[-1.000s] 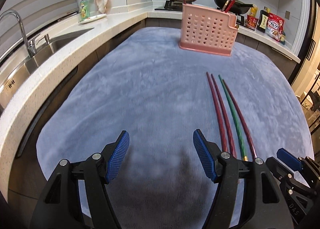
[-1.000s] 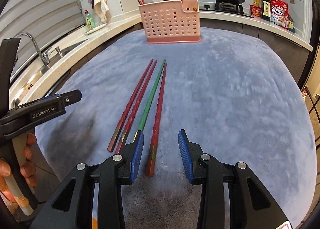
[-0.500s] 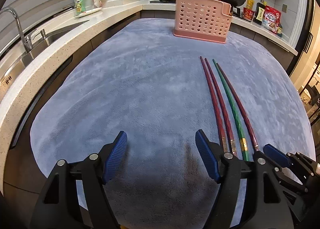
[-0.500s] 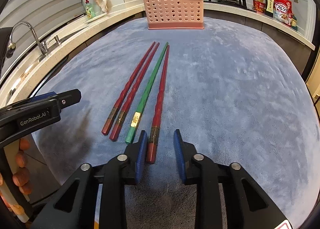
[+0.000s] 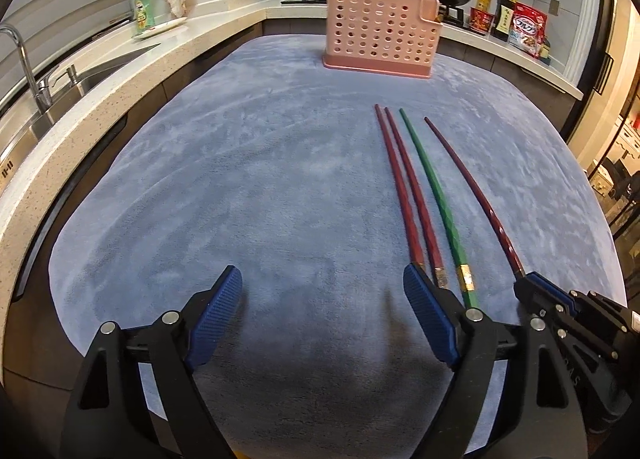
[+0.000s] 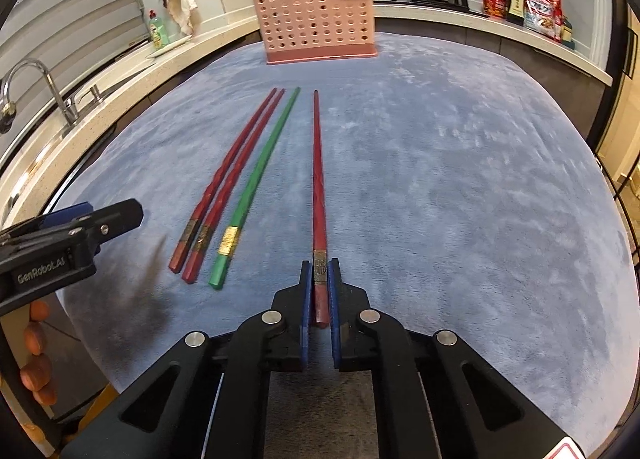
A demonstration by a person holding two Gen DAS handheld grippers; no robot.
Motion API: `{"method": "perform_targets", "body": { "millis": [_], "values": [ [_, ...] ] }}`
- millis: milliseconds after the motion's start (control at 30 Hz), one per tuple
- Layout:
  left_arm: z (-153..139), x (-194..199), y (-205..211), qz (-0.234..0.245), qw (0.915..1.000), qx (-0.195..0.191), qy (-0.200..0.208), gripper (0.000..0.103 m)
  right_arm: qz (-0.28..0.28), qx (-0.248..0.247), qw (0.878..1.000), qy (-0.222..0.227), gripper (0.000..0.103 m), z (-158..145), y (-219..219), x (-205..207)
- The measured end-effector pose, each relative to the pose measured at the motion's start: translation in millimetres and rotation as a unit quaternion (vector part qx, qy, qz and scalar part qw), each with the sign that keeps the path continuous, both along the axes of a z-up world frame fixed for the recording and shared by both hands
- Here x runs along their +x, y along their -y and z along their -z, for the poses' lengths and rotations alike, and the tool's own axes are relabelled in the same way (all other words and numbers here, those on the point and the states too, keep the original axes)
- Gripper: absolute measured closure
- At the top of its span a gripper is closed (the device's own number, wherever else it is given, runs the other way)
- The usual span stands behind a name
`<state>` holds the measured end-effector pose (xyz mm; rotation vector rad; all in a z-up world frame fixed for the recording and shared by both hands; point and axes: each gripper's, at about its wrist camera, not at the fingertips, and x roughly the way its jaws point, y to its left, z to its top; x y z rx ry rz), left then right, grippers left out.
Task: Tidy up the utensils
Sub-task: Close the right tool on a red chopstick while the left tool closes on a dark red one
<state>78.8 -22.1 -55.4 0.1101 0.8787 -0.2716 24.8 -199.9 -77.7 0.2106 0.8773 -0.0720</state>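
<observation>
Four chopsticks are lying on your worktop (image 6: 460, 179): three red, one green (image 6: 260, 175), all pointing lengthwise toward the pink basket (image 6: 316, 19) at the far edge. Your right hand-held gripper (image 6: 320, 291) is clenching the rightmost red chopstick (image 6: 318, 179) by its near end, while your left hand-held gripper (image 5: 320, 315) is hanging released near the front edge.

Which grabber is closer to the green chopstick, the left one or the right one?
Left. The open left gripper has one finger right beside the green chopstick's thick end. The right gripper sits a bit farther to the chopstick's right, shut on a red chopstick.
</observation>
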Motion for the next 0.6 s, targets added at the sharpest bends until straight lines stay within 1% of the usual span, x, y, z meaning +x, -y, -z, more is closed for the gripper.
{"method": "perform_targets", "body": {
  "millis": [133, 233, 500, 600],
  "values": [
    [1.9, -2.3, 10.1, 0.013, 0.9999, 0.0, -0.003, 0.024, 0.01, 0.014, 1.0, -0.003, 0.096, 1.5, 10.6, -2.4],
    [5.8, -1.7, 16.6, 0.018, 0.9998, -0.001, -0.009, 0.024, 0.01, 0.016, 1.0, -0.003, 0.096, 2.0, 11.4, -2.6],
    [22.4, 5.5, 24.2, 0.016, 0.9993, 0.006, -0.032, 0.024, 0.009, 0.02, 1.0, -0.001, 0.096, 2.6, 12.0, -3.1],
    [25.5, 5.1, 26.3, 0.016, 0.9994, 0.014, -0.029, 0.025, 0.008, 0.021, 1.0, 0.0, 0.096, 3.0, 12.2, -3.4]
  ]
}}
